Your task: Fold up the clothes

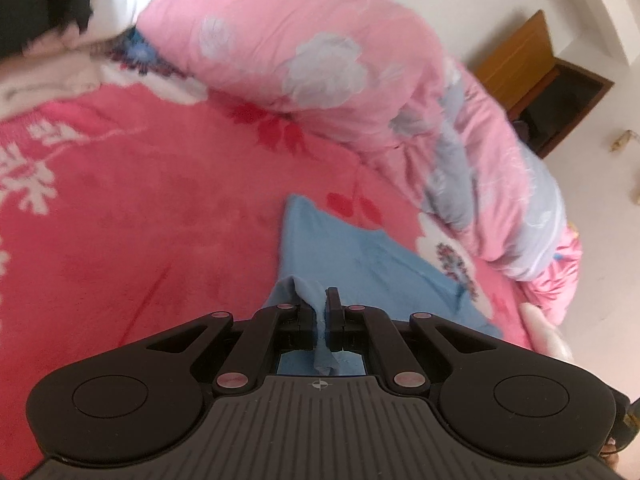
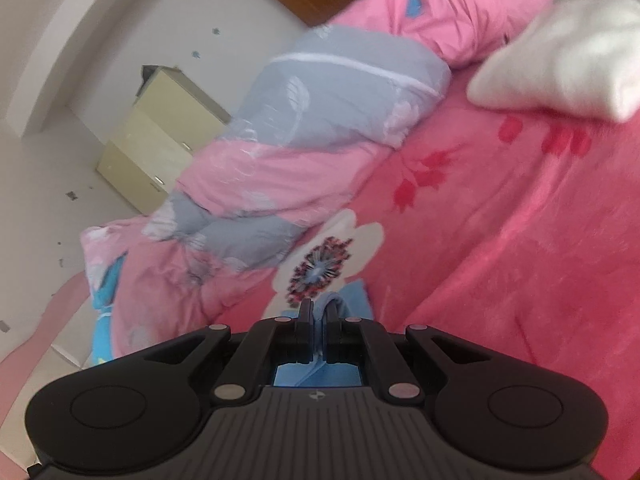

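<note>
Pink fleece blanket [image 1: 160, 220] covers the bed, and both grippers pinch a blue garment.

Far on the bed lies a rolled pink and grey quilt [image 1: 400, 100], with a white pillow [image 2: 568, 64] to the right. Near the grippers, the blue garment [image 1: 360, 252] lies on the blanket. The left gripper [image 1: 322, 312] is closed on a fold of it, and the right gripper [image 2: 319, 320] is closed on another fold.

Pink quilt [image 1: 360, 92] on red blanket [image 1: 140, 220]
</note>
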{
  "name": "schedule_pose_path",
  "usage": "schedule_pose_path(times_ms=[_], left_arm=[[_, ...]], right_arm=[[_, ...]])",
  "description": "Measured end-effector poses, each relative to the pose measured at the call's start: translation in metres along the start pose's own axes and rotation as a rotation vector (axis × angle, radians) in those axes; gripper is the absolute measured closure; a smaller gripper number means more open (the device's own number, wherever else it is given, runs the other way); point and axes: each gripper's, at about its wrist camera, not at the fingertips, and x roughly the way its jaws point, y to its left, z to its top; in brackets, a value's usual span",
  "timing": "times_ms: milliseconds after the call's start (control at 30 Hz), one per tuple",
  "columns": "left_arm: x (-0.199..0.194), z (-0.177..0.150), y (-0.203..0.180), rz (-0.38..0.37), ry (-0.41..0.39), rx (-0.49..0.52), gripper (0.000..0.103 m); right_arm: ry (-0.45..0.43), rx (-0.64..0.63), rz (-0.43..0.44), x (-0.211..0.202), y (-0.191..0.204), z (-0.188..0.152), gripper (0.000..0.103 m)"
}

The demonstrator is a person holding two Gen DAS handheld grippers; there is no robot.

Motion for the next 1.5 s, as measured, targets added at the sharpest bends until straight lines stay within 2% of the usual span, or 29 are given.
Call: schedule_pose_path(times_ms=[167,300,400,467,500,533,600,700,800,900,1000,1067,1133,1267,1400,1500], left_arm=[[0.017,-0.009,0.007,0.039,0.024,0.043,0.101],[0.019,-0.005,0.011,0.023,0.039,0.032,0.099],[0.021,0.001,0.023,-0.011,0.068,-0.056,0.098],[0.024,0.005,0.035,-0.058,0.086,-0.167,0.096],[0.026,0.006,0.043,-0.092,0.097,-0.244,0.093],[0.028,0.007,0.052,-0.136,0.108,-0.328,0.084],[0.030,0.006,0.065,-0.204,0.108,-0.442,0.074],[0.032,0.004,0.083,-0.301,0.103,-0.602,0.071],[0.033,0.002,0.087,-0.328,0.088,-0.652,0.070],[0.033,0.000,0.088,-0.350,0.071,-0.686,0.068],[0.036,0.001,0.086,-0.361,0.053,-0.698,0.063],[0.035,0.001,0.084,-0.354,0.049,-0.690,0.063],[0.033,0.001,0.081,-0.335,0.045,-0.666,0.063],[0.029,-0.003,0.070,-0.291,0.002,-0.551,0.062],[0.029,-0.009,0.060,-0.270,-0.043,-0.456,0.060],[0.030,-0.012,0.055,-0.261,-0.066,-0.399,0.060]], right_arm=[[0.054,0.046,-0.026,0.031,-0.026,-0.008,0.099],[0.074,0.116,-0.001,0.044,-0.047,-0.012,0.099],[0.097,0.185,0.036,0.051,-0.061,-0.014,0.098],[0.118,0.251,0.064,0.054,-0.071,-0.012,0.097],[0.126,0.288,0.080,0.055,-0.077,-0.011,0.097],[0.127,0.326,0.098,0.055,-0.082,-0.011,0.097],[0.121,0.398,0.141,0.055,-0.091,-0.009,0.096],[0.103,0.506,0.194,0.056,-0.103,-0.009,0.088],[0.066,0.637,0.272,0.057,-0.117,-0.009,0.075],[0.031,0.676,0.291,0.055,-0.122,-0.007,0.074],[0.001,0.649,0.274,0.046,-0.119,-0.005,0.074],[-0.005,0.578,0.271,0.035,-0.109,-0.002,0.074],[0.042,0.446,0.264,0.024,-0.086,0.004,0.074],[0.237,-0.030,0.232,0.016,0.014,-0.003,0.074],[0.319,-0.555,0.140,0.030,0.117,-0.055,0.074],[0.434,-0.780,0.147,0.061,0.165,-0.112,0.075]])
